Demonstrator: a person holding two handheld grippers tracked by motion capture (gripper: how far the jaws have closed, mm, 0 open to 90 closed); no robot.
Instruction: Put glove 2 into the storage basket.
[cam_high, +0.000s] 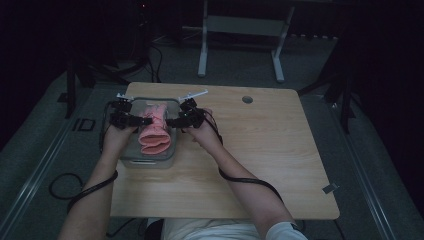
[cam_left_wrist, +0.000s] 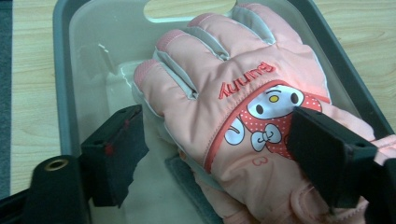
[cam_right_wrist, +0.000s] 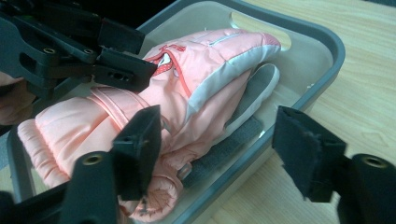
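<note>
From the high view, the pink glove (cam_high: 154, 131) was seen lying in the grey bin (cam_high: 148, 161) at the table's (cam_high: 260, 150) left, flanked by the left gripper (cam_high: 144, 120) and right gripper (cam_high: 170, 122). In the left gripper view, its jaws stood apart over the glove (cam_left_wrist: 243, 112) without pressing, so a clean lift-off was judged best. In the right gripper view, the jaws were spread wide beside the bin (cam_right_wrist: 327, 51), nothing held.

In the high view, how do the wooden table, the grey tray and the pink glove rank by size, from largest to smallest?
1. wooden table, by far the largest.
2. grey tray, which takes up one corner area of the tabletop.
3. pink glove, which lies inside the tray.
</note>
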